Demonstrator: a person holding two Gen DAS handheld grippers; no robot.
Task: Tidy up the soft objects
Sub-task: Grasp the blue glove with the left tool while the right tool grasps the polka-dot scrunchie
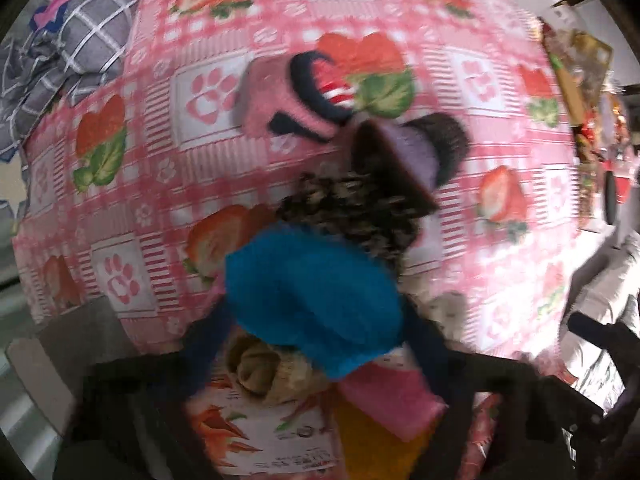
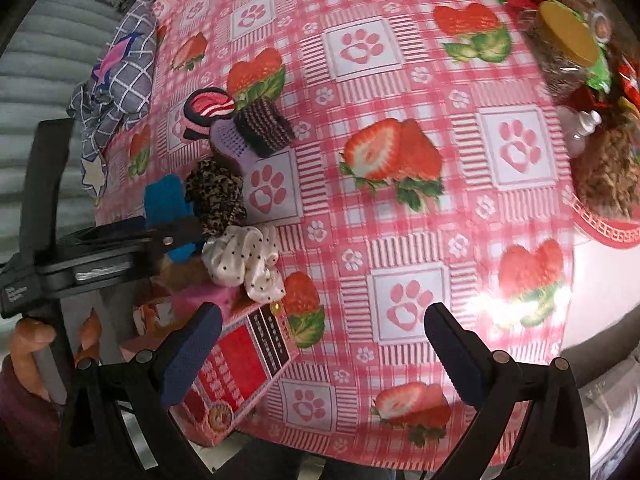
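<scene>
My left gripper (image 1: 316, 320) is shut on a fuzzy blue soft piece (image 1: 312, 296) and holds it over an open red box (image 1: 256, 432) that holds a tan roll (image 1: 256, 368), a pink piece (image 1: 392, 400) and a yellow one. The left gripper also shows in the right wrist view (image 2: 176, 236), with the blue piece (image 2: 166, 200) in it. On the strawberry tablecloth (image 2: 400, 240) lie a leopard-print scrunchie (image 2: 216, 200), a white dotted scrunchie (image 2: 244, 260), a purple-and-striped knit piece (image 2: 256, 128) and a pink-and-navy piece (image 2: 208, 110). My right gripper (image 2: 320, 356) is open and empty above the table's near edge.
A grey checked cloth (image 2: 120, 76) is bunched at the table's far left. A red tray (image 2: 608, 232) with jars and snack packets stands at the right. The red box (image 2: 240, 364) sits at the table's near left corner.
</scene>
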